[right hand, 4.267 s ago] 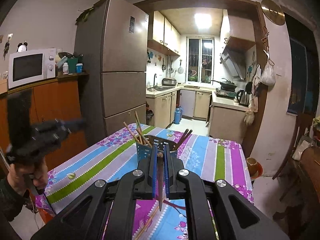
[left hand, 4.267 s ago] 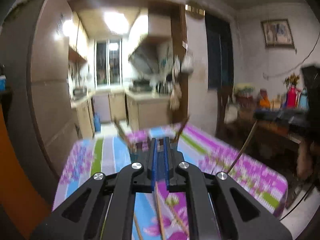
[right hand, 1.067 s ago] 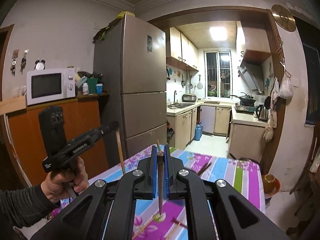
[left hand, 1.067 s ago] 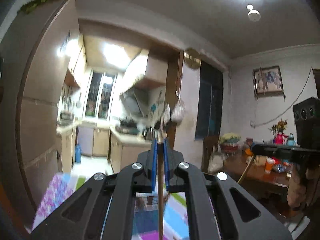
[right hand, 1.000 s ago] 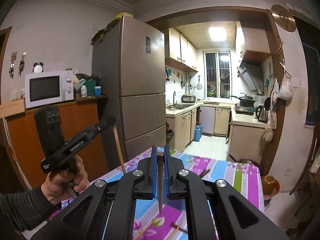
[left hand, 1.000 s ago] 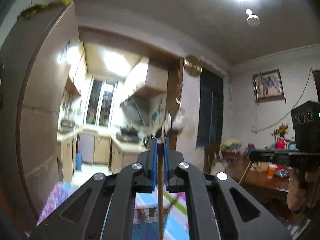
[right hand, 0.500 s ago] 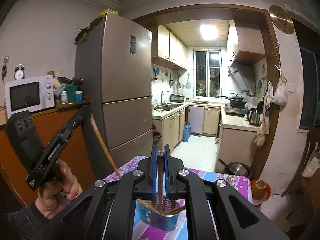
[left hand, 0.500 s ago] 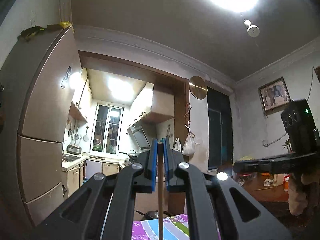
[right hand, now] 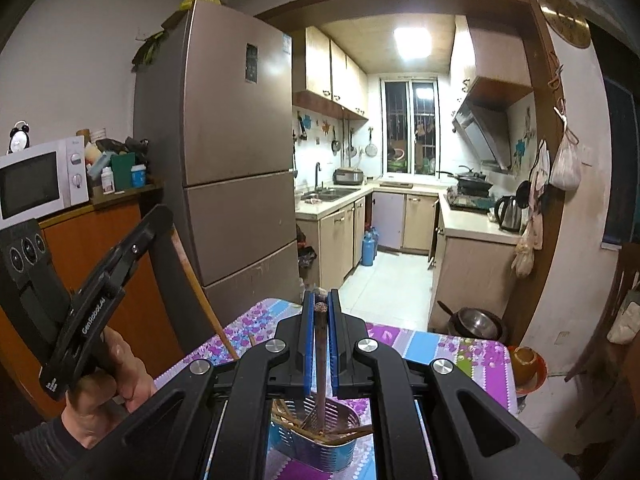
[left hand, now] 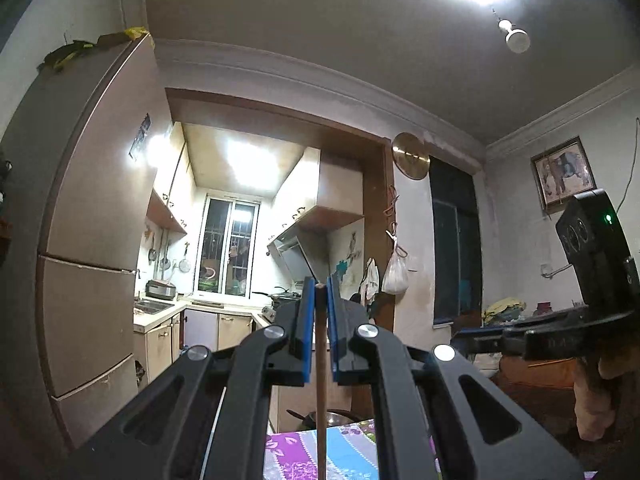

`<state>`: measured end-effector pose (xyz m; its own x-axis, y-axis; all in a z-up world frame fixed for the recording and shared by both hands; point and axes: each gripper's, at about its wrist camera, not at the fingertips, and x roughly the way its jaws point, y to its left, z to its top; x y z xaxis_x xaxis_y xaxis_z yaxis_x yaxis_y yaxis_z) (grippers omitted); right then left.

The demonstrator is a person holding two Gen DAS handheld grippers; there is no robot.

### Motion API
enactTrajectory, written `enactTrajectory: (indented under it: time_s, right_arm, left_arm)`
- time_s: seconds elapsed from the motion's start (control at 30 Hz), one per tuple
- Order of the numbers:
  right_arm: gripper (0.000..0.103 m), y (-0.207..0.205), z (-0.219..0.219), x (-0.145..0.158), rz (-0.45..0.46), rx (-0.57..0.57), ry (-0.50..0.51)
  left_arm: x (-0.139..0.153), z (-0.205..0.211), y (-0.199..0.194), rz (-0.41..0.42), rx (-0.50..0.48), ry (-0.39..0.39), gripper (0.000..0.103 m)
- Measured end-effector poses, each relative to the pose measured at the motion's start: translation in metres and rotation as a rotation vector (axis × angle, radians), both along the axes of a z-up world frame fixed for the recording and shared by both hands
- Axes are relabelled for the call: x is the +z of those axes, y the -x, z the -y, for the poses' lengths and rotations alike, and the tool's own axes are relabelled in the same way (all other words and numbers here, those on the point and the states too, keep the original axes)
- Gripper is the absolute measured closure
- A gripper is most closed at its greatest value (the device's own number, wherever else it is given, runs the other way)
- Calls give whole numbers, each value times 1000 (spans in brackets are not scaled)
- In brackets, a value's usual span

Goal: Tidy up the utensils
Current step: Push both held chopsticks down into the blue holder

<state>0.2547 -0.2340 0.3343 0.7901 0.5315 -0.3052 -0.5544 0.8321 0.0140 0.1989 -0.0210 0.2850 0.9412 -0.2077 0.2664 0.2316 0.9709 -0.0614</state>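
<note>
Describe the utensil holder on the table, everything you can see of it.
The utensil holder is a blue container with a perforated, silvery metal-looking insert, seen from above in the right wrist view. It stands on the table, on its flowered striped cloth, mostly hidden behind the right gripper. Several wooden chopsticks lean inside it. The dark chopstick clamped in that gripper points down into its opening; whether the tip touches it cannot be told.
</note>
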Motion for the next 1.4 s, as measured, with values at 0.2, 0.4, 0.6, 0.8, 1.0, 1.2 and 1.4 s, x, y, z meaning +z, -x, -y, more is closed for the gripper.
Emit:
enactTrajectory:
  time_s: [0.2, 0.4, 0.6, 0.8, 1.0, 1.2, 1.4]
  right_arm:
    - [95, -11, -5, -11, -19, -1, 5]
    - [95, -19, -9, -21, -36, -1, 12]
    - [95, -25, -9, -28, -48, -5, 15]
    - [95, -28, -8, -30, -53, -8, 15]
    - [95, -31, -6, -36, -60, -11, 13]
    - [95, -35, -7, -42, -66, -17, 14]
    - [95, -37, -5, -45, -68, -16, 9]
  left_arm:
    - [-10, -2, -13, -25, 2, 12, 98]
    - [-22, -2, -25, -63, 5, 13, 98]
    - [-28, 2, -36, -109, 5, -7, 98]
    - [-32, 4, -41, -140, -2, -3, 98]
    - [-34, 8, -45, -151, -10, -4, 98]
    - [-37, 6, -49, -146, -7, 16, 98]
    - [-47, 3, -55, -146, 4, 43, 98]
